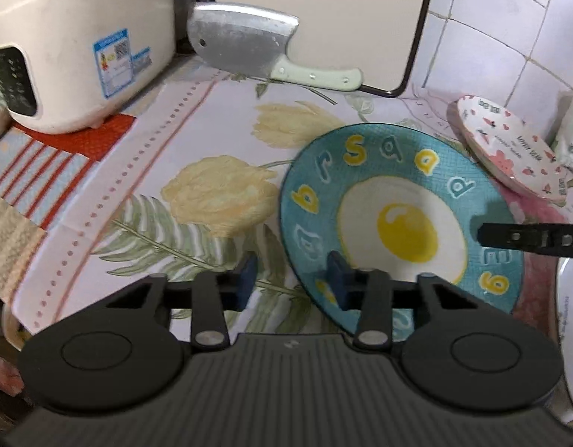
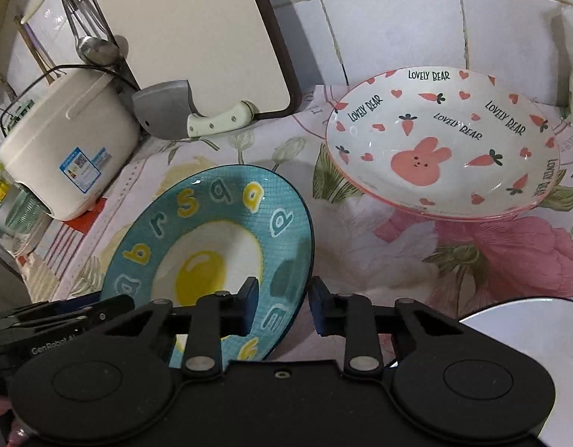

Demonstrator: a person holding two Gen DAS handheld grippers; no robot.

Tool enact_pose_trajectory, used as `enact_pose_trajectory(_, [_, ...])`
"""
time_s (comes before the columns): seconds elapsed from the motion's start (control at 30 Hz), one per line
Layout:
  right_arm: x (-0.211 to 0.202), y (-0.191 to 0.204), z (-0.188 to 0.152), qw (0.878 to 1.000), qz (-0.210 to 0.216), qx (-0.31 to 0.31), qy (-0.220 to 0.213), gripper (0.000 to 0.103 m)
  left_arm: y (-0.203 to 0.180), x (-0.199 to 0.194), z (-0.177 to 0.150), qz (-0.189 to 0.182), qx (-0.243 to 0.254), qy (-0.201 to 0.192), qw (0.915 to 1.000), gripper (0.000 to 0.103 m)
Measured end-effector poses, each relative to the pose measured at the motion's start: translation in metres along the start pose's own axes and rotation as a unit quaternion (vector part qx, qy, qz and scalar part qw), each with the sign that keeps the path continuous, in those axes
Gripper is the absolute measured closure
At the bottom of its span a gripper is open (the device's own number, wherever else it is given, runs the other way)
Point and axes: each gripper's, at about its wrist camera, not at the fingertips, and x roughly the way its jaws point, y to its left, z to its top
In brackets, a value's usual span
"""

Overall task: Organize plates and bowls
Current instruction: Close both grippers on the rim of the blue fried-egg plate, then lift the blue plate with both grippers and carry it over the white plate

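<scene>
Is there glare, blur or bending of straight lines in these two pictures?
Left wrist view: the cleaver and rice cooker look slightly smeared, and the tile lines curve near the right edge. Right wrist view: sharper; small bright glare spots on the bunny plate, and a finger's shadow falls on the blue egg plate.

Soft, even indoor light — slight motion blur, dark vignetted corners (heavy fisheye bending at edges)

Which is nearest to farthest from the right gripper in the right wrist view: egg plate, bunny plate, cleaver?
1. Egg plate: its rim sits between the right gripper fingers.
2. Bunny plate: ahead, right.
3. Cleaver: far back left, by the cutting board.
</scene>
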Motion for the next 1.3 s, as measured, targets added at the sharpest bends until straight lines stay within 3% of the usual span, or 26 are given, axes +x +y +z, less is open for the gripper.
enact_pose_trajectory(0.1, [0.006, 0.003, 0.001, 1.000, -0.009, -0.024, 0.001, 0.075, -0.005, 0.003, 0.000, -0.012, 0.001, 0.003, 0.9999, 0.080])
enact_pose_trajectory(0.3, [0.012, -0.005, 0.003, 1.000, 0.004, 0.005, -0.006, 0.078, 0.003, 0.008, -0.001, -0.032, -0.043, 0.003, 0.9985, 0.080])
enact_pose_trajectory(0.53, [0.013, -0.002, 0.005, 1.000, -0.004, 0.009, 0.008, 0.078, 0.007, 0.011, 0.008, -0.039, -0.069, 0.036, 0.9962, 0.080])
enact_pose_trajectory(0.63, [0.009, -0.004, 0.003, 1.000, 0.001, 0.019, 0.012, 0.081, 0.004, 0.008, 0.012, -0.034, -0.056, 0.049, 0.9966, 0.079])
enact_pose_trajectory(0.77, [-0.009, -0.005, 0.000, 1.000, 0.000, 0.022, -0.007, 0.084, -0.003, -0.011, 0.008, -0.047, -0.012, 0.021, 0.9986, 0.079])
enact_pose_trajectory(1.07, [-0.033, -0.002, -0.012, 1.000, -0.004, 0.009, -0.018, 0.084, -0.016, -0.035, 0.004, -0.038, 0.006, 0.015, 0.9991, 0.079])
enact_pose_trajectory(1.3, [-0.069, 0.001, -0.020, 0.999, 0.001, 0.011, -0.035, 0.083, -0.023, -0.067, 0.007, -0.055, 0.014, 0.017, 0.9982, 0.079])
